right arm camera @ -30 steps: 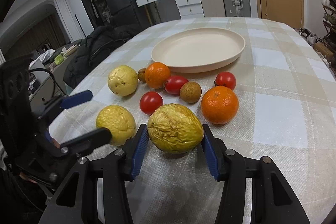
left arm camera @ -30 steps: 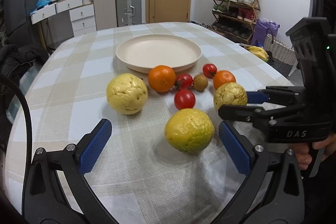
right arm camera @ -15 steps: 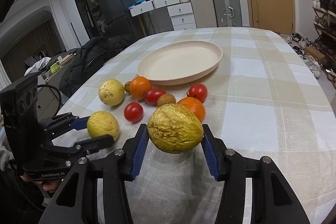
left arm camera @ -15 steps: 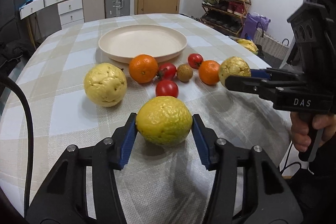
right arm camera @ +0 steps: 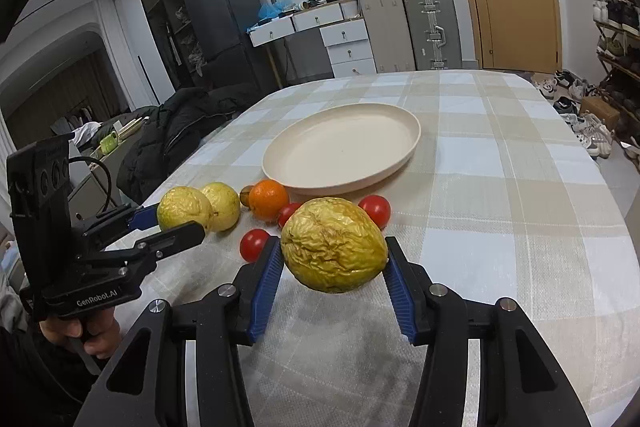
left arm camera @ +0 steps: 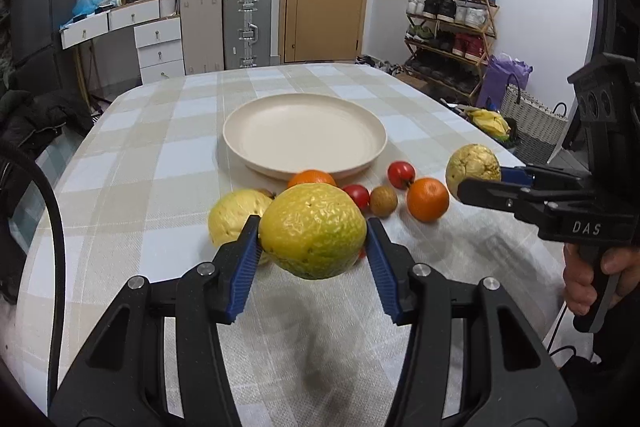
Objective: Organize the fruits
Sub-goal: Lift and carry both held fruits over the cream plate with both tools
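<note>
Fruit fills both grippers, each raised off the checked tablecloth. On the left, the left gripper clamps a yellow-green fruit between its blue pads. A pale yellow fruit, oranges and tomatoes lie on the cloth just before the cream plate, which holds nothing. On the right, the right gripper squeezes a wrinkled yellow fruit.

Black gripper frames, ribbed blue fingers, silver screws, "DAS" marking
</note>
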Demonstrator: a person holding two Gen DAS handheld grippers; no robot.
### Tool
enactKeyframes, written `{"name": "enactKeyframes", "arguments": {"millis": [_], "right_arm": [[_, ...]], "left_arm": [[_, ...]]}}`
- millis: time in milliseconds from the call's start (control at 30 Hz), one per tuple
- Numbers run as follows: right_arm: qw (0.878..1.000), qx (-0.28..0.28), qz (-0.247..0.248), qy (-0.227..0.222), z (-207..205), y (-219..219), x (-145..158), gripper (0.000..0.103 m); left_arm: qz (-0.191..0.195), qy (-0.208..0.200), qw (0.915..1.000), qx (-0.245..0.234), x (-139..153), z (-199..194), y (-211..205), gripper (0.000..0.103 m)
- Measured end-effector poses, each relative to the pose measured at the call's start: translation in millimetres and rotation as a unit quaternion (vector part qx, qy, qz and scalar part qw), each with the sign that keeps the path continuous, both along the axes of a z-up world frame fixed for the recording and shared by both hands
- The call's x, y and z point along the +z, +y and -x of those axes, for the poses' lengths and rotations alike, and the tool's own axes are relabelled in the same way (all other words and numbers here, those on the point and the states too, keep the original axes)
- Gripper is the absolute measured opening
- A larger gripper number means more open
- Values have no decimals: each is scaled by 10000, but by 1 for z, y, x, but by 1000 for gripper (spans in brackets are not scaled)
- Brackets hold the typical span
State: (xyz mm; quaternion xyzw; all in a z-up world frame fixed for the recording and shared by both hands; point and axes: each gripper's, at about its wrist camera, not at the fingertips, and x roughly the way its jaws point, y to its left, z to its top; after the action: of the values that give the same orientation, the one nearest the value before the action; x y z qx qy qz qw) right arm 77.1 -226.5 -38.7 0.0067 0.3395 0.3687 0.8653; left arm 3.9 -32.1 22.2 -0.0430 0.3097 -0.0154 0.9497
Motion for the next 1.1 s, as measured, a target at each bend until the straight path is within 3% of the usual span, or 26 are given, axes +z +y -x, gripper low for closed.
{"name": "enactKeyframes", "arguments": {"millis": [467, 1100], "right_arm": [[9996, 136, 15, -245, -11, 22, 14, 51], [9999, -25, -4, -158, -54, 37, 28, 51]], "left_arm": [[64, -139, 9996, 228, 15, -23, 13, 49], [-88, -193, 9994, 278, 15, -75, 0, 49]]}}
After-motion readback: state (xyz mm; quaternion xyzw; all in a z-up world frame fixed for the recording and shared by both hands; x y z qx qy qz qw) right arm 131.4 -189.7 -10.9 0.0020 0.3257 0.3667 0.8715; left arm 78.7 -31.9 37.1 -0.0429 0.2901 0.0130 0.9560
